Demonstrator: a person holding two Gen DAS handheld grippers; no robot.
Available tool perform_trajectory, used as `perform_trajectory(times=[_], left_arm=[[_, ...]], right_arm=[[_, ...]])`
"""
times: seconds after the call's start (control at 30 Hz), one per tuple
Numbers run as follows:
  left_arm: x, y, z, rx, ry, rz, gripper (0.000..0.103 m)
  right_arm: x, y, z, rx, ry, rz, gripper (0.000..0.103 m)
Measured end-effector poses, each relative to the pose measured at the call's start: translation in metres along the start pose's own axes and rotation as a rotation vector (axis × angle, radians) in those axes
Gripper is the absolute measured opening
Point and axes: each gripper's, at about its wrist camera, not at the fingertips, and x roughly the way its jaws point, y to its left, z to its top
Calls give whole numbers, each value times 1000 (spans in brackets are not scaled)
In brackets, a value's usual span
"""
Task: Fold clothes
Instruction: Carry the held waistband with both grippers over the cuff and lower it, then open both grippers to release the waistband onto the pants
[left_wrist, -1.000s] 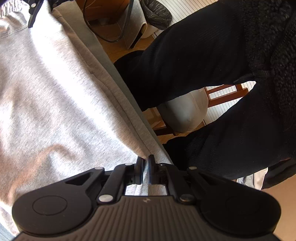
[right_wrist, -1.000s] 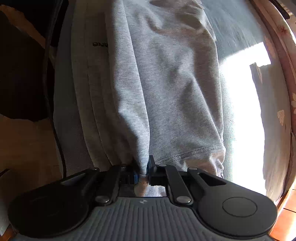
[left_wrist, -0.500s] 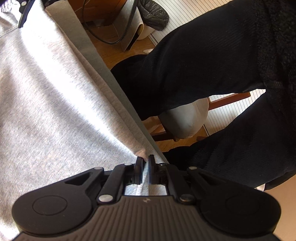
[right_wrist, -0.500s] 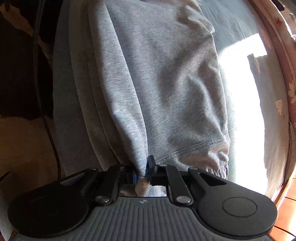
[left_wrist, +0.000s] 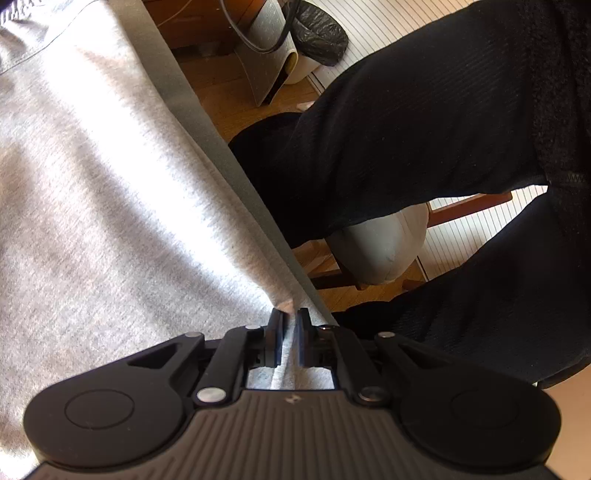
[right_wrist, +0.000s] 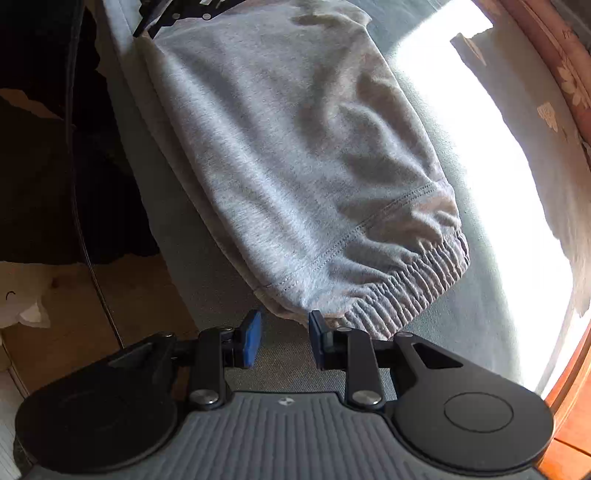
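Observation:
Light grey sweatpants (left_wrist: 110, 206) lie folded on a grey padded surface (right_wrist: 476, 310). My left gripper (left_wrist: 289, 321) is shut on a pinched fold of the fabric near the surface's edge. In the right wrist view the elastic cuff (right_wrist: 410, 295) of a trouser leg (right_wrist: 295, 155) lies flat. My right gripper (right_wrist: 284, 328) hovers just in front of that cuff, its jaws opening, blue pads (right_wrist: 252, 338) apart with nothing between them. The left gripper (right_wrist: 177, 11) shows at the top of that view, at the far end of the leg.
A person's dark trouser legs (left_wrist: 406, 129) stand close beside the surface edge. Beyond are wooden floor (left_wrist: 229, 99), a bin with a black bag (left_wrist: 317, 33) and a chair with a grey cushion (left_wrist: 380, 243). Bright sunlight (right_wrist: 480, 147) washes out the surface's right part, by a floral border (right_wrist: 565, 74).
The right gripper has let go of the trouser leg, risen and rolled, and the cuff now lies flat. The left gripper stays shut on its fold, almost unmoved.

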Motion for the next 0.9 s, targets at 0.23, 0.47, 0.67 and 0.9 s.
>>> perform_trajectory(times=[0.23, 0.47, 0.67, 0.9], left_arm=[[2, 9, -6, -67, -41, 9, 4], [-39, 6, -34, -301, -236, 89, 39], [-46, -49, -73, -380, -338, 322, 42], [-31, -115, -160, -776, -418, 460, 46]], right_arm=[[-6, -15, -10, 340, -65, 93, 32], [4, -28, 3, 565, -103, 165, 32], [-13, -15, 15, 822, -106, 62, 32], [-33, 37, 94, 894, -253, 96, 32]])
